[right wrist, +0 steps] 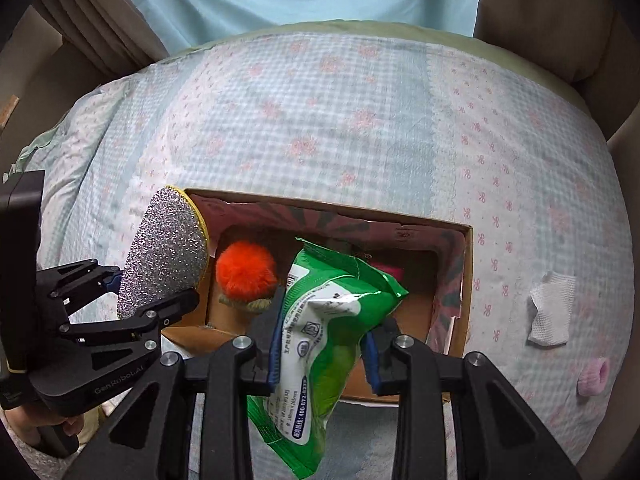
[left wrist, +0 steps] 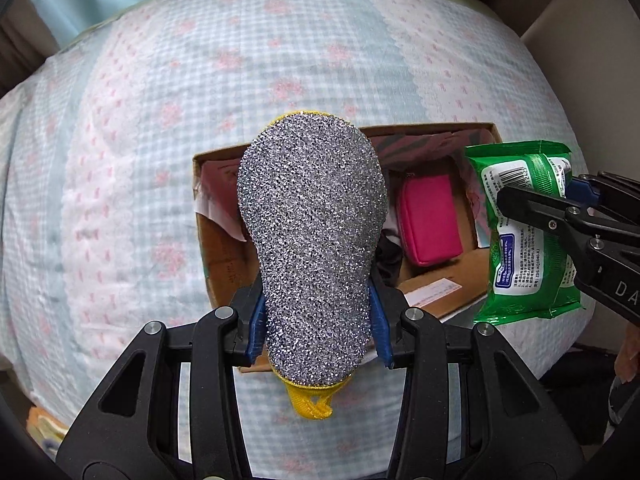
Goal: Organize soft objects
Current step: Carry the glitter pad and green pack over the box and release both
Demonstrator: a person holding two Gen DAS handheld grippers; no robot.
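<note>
Both hands loaded above the box

Left hand-held gripper [left wrist: 318,328] pinches the scourer [left wrist: 312,248]; right hand-held gripper [right wrist: 324,354] clamps the wipes [right wrist: 320,332], over the box [right wrist: 466,280] on the bed [right wrist: 320,120]. Both look light and squashy; mid-body grips suit. Cloth [right wrist: 550,308] lies at 3 o'clock.

A box [right wrist: 466,280] is set on the bed [right wrist: 320,120]. A pompom [right wrist: 246,270] is lodged in its left part and a pouch [left wrist: 430,220] lies further right inside. A scrubber [left wrist: 312,248] is held over the box's left side by the left gripper [left wrist: 318,322]; a wipes pack [right wrist: 324,344] is held to its right, over the box's near middle, by the right gripper [right wrist: 324,350]. To the right of the box, a cloth [right wrist: 550,308] lies on the bed, with a sock [right wrist: 594,378] nearer than it.
</note>
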